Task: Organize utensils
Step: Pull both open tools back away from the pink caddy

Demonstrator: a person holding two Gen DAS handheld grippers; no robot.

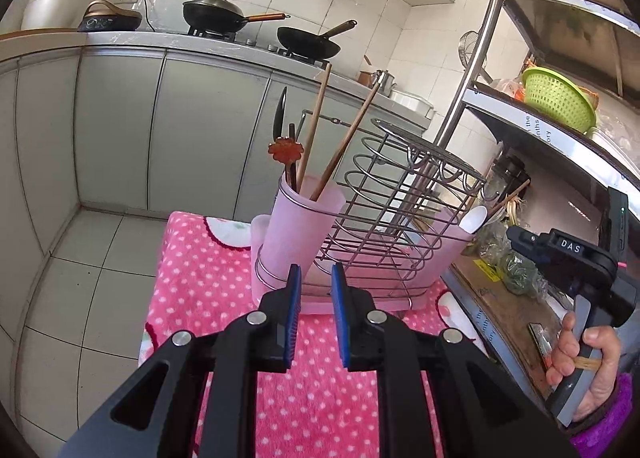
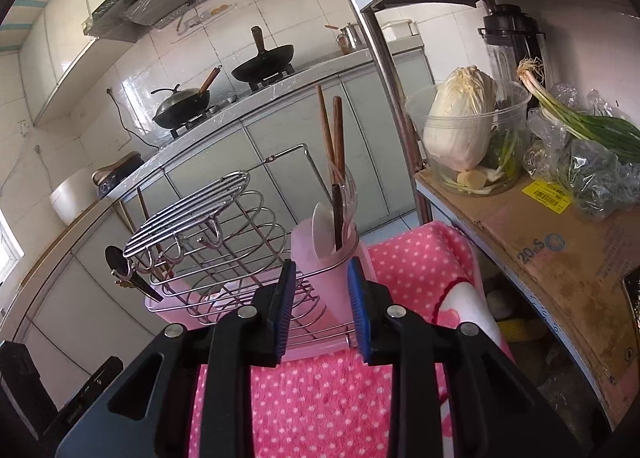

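Note:
A wire utensil rack (image 1: 400,194) on a pink tray stands on a pink dotted towel (image 1: 208,286). Its left pink cup (image 1: 300,226) holds two brown chopsticks (image 1: 316,126), a black spoon and a flower-topped utensil (image 1: 285,150). The right pink cup (image 2: 332,270) holds a white spoon (image 2: 322,230) and brown chopsticks (image 2: 334,130). My left gripper (image 1: 316,278) is open and empty, just in front of the left cup. My right gripper (image 2: 320,278) is open and empty, its jaws on either side of the right cup; it also shows in the left wrist view (image 1: 568,254).
A metal shelf on the right carries a cabbage in a clear tub (image 2: 464,130), green onions (image 2: 592,126), bagged greens and a cardboard sheet (image 2: 560,250). A green basket (image 1: 560,98) sits on an upper shelf. Two woks (image 1: 216,12) stand on the stove behind. Tiled floor lies left.

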